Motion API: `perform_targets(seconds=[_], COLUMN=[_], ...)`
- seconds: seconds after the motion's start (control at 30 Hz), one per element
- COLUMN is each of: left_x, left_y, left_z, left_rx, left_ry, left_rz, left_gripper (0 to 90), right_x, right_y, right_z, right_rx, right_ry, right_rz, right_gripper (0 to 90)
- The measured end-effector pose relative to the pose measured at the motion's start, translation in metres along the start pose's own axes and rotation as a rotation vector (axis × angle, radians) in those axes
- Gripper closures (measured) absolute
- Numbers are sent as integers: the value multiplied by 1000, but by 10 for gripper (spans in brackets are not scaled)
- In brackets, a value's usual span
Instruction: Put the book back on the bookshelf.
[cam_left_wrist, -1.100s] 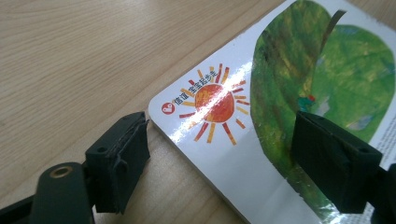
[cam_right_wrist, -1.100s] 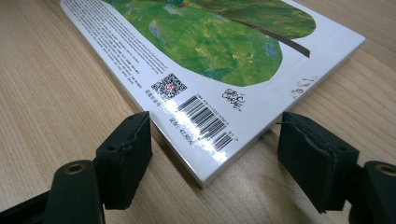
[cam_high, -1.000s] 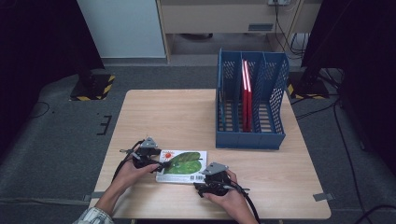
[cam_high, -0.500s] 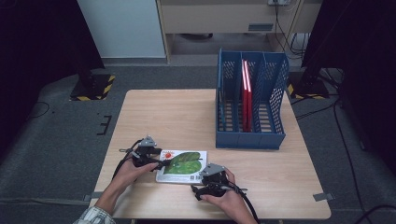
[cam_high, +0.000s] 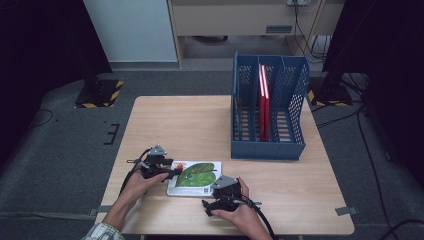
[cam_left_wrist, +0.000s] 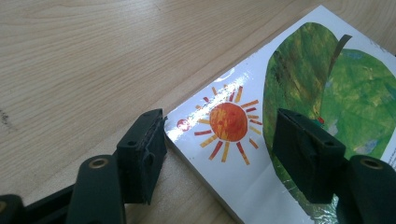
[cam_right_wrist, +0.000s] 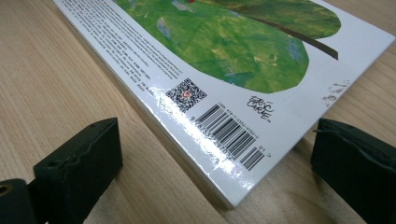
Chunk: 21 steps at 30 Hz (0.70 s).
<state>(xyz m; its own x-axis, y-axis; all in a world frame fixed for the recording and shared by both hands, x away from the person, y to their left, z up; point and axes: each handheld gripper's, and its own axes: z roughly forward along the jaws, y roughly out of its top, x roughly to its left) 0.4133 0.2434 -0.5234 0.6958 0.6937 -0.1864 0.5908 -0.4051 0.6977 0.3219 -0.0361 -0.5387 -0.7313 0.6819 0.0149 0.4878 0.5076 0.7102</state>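
In the high view the book (cam_high: 196, 177) is too small for its print to be read, and its near right corner is hidden under the right gripper (cam_high: 216, 202). There, the jaws of the left gripper (cam_high: 172, 173) are too small to tell from the book's edge. In the left gripper view the book (cam_left_wrist: 299, 121) is cut off by the right and bottom edges, and the right jaw covers part of the green leaf. In the right gripper view the book (cam_right_wrist: 224, 60) runs out past the top edge, and its small text is too fine to read. The rack (cam_high: 269, 112) hides most of the red books (cam_high: 263, 100).
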Motion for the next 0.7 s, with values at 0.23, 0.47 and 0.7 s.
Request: perform_targets(seconds=[0.23, 0.47, 0.7], left_x=[-1, -3, -3], left_y=[2, 5, 5], left_z=[-2, -4, -3], left_rx=[-4, -1, -3], left_ry=[2, 4, -6], left_rz=[-8, -2, 2], left_gripper=[345, 345, 347], right_x=[1, 3, 2], right_y=[1, 2, 3], right_z=[1, 2, 3], right_rx=[1, 7, 6], right_ry=[-6, -33, -35], right_rz=[14, 31, 37], right_gripper=[5, 5, 7])
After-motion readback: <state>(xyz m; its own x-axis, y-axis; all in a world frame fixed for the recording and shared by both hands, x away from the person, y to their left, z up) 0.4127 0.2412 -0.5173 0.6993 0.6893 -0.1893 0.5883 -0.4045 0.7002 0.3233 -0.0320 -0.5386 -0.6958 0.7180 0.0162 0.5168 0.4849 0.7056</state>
